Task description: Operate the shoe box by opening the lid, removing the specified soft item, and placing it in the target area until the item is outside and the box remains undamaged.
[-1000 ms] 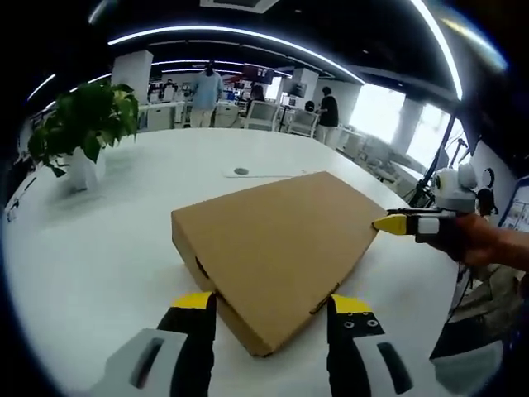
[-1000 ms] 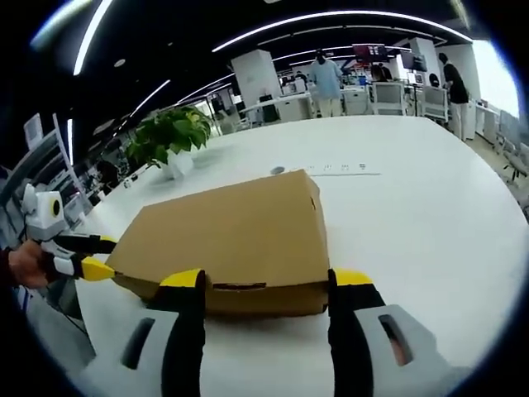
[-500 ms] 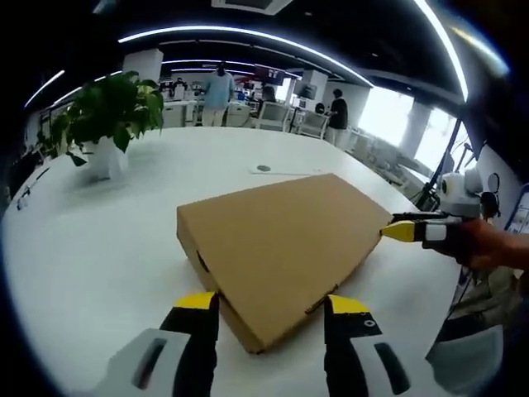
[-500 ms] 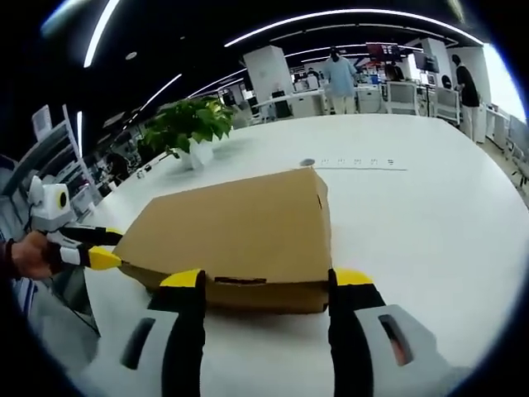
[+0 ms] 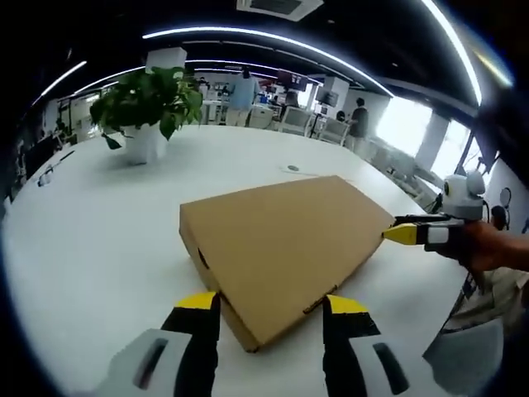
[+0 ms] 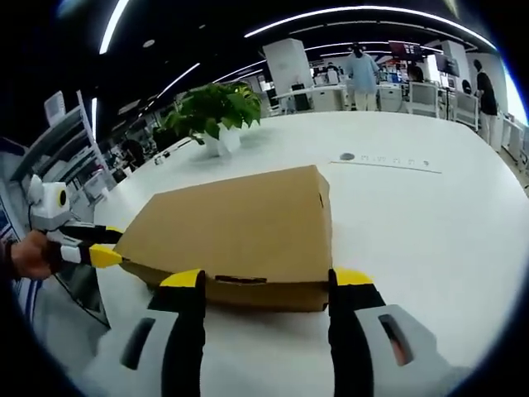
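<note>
Closed flat brown cardboard shoe box (image 5: 281, 248) mid white table (image 5: 91, 248); both grippers (image 5: 269, 318) (image 6: 266, 289) gaping, empty, could crush lid.

My left gripper (image 5: 267, 308): two black jaws, yellow caps at the tips, pale grey housings at the base, each with a dark oval slot. My right gripper (image 6: 266, 284) is the same build and colours. Seen side-on, each is slim, black with a yellow tip, held in a hand (image 5: 489, 246).
</note>
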The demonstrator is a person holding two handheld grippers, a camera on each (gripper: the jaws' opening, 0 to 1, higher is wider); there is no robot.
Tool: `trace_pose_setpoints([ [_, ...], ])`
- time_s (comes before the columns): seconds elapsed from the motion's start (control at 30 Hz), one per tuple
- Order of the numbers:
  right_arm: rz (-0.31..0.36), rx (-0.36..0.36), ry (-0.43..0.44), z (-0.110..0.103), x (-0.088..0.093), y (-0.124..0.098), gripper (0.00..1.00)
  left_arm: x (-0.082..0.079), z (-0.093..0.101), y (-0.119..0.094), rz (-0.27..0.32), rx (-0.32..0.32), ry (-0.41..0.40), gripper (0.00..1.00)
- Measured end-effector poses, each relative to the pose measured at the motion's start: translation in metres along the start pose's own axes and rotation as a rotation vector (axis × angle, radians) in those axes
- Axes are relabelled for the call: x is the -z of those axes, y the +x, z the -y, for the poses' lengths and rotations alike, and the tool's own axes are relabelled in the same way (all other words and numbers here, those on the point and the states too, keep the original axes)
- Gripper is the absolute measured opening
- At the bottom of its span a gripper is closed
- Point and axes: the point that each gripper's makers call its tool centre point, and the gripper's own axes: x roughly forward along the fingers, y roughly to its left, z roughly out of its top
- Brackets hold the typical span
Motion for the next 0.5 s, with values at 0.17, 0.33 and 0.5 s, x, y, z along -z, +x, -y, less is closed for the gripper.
trace_pose_setpoints([
  [0.17, -0.004, -0.021, -0.013, -0.013, 0.002, 0.004, 0.55, 0.005, -0.008, -0.01, 0.006, -0.019, -0.016, 0.5],
  [0.33, -0.011, -0.035, -0.021, -0.016, 0.002, 0.007, 0.55, 0.007, -0.011, -0.014, 0.015, -0.027, -0.028, 0.5],
  [0.5, -0.011, -0.043, -0.034, -0.017, 0.002, 0.007, 0.56, 0.007, -0.011, -0.014, 0.017, -0.028, -0.027, 0.5],
])
